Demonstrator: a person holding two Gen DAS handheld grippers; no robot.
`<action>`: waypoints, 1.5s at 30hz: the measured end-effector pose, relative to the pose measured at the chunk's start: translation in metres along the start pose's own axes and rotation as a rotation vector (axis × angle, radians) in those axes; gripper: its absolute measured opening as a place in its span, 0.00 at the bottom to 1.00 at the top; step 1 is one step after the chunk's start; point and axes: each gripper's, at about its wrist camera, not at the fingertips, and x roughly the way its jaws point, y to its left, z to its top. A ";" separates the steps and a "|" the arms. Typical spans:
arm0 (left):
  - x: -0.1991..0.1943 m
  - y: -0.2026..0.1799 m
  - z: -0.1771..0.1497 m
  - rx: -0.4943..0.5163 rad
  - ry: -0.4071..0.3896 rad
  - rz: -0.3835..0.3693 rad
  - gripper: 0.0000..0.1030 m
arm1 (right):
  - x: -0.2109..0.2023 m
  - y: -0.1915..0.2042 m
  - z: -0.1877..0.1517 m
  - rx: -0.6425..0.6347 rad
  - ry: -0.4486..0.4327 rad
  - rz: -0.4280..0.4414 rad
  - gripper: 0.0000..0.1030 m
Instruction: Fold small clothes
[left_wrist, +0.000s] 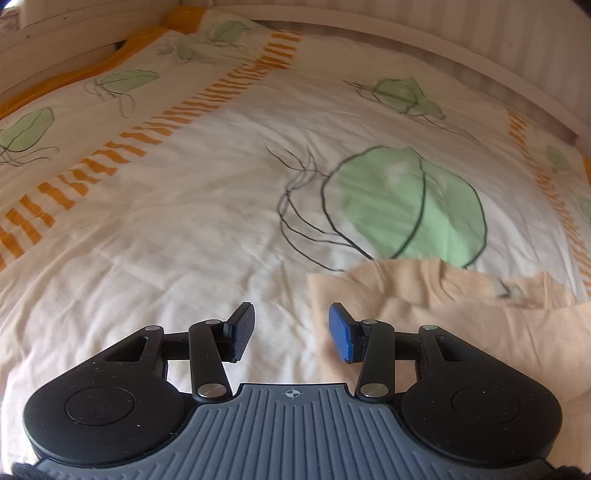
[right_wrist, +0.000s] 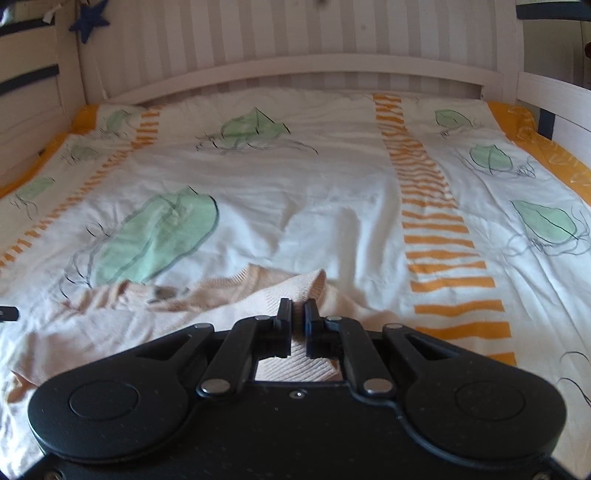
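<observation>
A small peach knit sweater (left_wrist: 461, 325) lies on the bed cover, its neckline and label toward the far side. My left gripper (left_wrist: 291, 332) is open and empty, low over the cover at the sweater's left edge; its blue pad (left_wrist: 341, 332) is over the cloth. In the right wrist view the sweater (right_wrist: 110, 314) spreads to the left. My right gripper (right_wrist: 298, 325) is shut on a ribbed part of the sweater, which bunches up ahead of the fingers and shows below them.
The white bed cover (right_wrist: 332, 192) has green leaf prints and orange striped bands (right_wrist: 436, 221). A white striped headboard (right_wrist: 295, 70) and side rails bound the bed. A dark blue star (right_wrist: 88, 20) hangs at the upper left.
</observation>
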 end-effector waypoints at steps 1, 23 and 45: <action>-0.001 0.001 0.001 -0.005 -0.003 0.003 0.42 | -0.003 0.002 0.002 -0.001 -0.014 0.013 0.12; -0.041 -0.077 -0.064 0.326 0.034 -0.344 0.42 | -0.040 0.014 0.028 0.048 -0.188 0.178 0.12; -0.002 -0.026 -0.069 0.220 0.174 -0.125 0.42 | 0.036 -0.030 -0.019 0.072 0.215 -0.114 0.12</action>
